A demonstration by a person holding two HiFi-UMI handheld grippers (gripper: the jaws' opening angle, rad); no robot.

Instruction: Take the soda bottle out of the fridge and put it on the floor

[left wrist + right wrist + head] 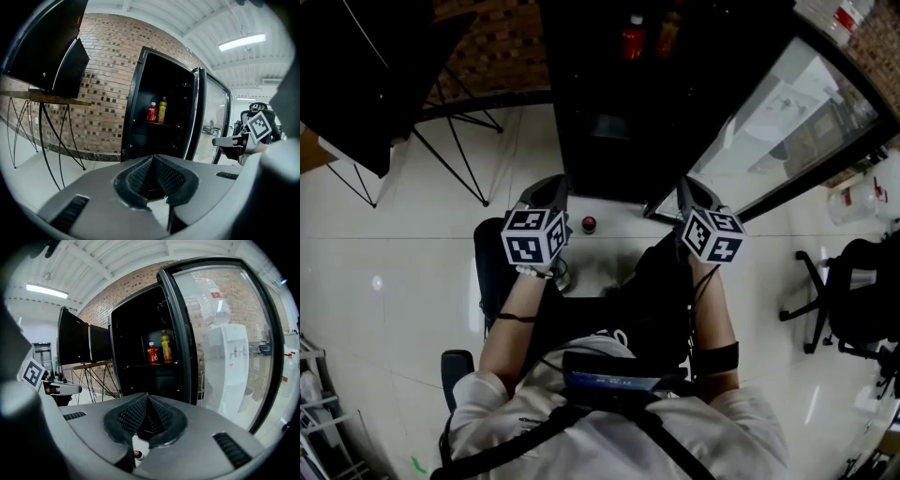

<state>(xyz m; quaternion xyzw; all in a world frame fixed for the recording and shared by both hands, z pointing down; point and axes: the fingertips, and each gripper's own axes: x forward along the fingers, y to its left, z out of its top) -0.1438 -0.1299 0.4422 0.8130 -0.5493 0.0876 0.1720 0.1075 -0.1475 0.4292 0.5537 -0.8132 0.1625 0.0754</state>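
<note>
Soda bottle w/ red label in fridge, print unreadable.

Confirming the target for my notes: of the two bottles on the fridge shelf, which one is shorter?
The red bottle on the left, with a pale cap. The yellow-orange bottle to its right stands taller.

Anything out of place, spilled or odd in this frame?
One thing: a small red-topped object sits alone on the floor just in front of the open fridge; it is too small to identify. The red bottle and yellow bottle stand upright on their shelf. Nothing looks spilled.
</note>
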